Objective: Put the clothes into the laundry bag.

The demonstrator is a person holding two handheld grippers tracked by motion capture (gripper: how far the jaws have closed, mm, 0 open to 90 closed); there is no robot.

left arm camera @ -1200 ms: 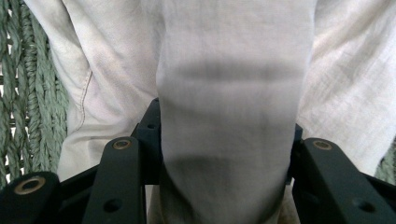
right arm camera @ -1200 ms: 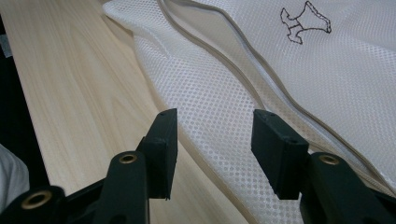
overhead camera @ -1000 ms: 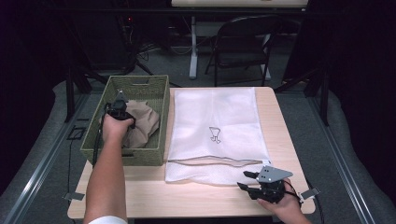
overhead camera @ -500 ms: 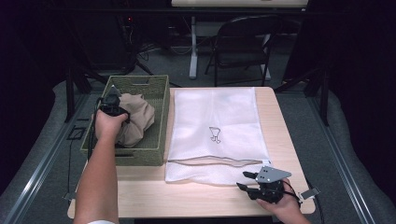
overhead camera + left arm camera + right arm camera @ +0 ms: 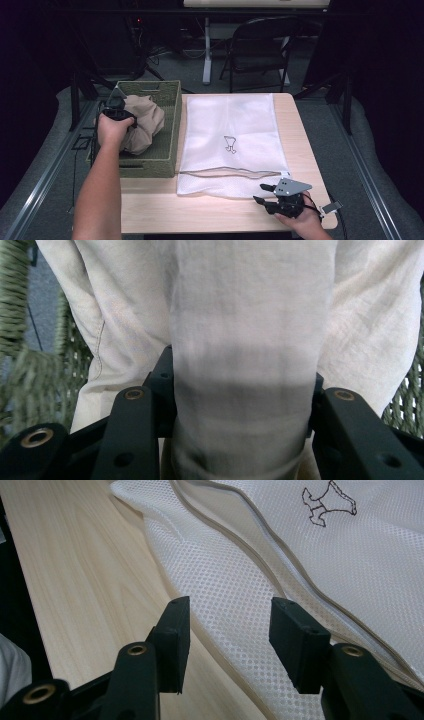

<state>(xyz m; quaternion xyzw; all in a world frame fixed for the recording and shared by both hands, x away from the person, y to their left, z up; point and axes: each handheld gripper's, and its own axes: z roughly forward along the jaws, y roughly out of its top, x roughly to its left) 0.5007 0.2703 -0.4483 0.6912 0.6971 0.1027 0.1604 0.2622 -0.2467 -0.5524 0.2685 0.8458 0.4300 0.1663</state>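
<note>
Left gripper [image 5: 119, 109]: jaws pinching beige garment [image 5: 145, 122], lifted above green basket [image 5: 167, 131].
Mesh bag [image 5: 232, 137]: flat, rightward of garment; mouth nearest right gripper [image 5: 266, 196], jaws spread.

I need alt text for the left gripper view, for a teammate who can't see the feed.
A fold of beige cloth is pinched between the black fingers of the left gripper and bunches above them. Green woven basket wall shows at both edges behind the cloth.
</note>
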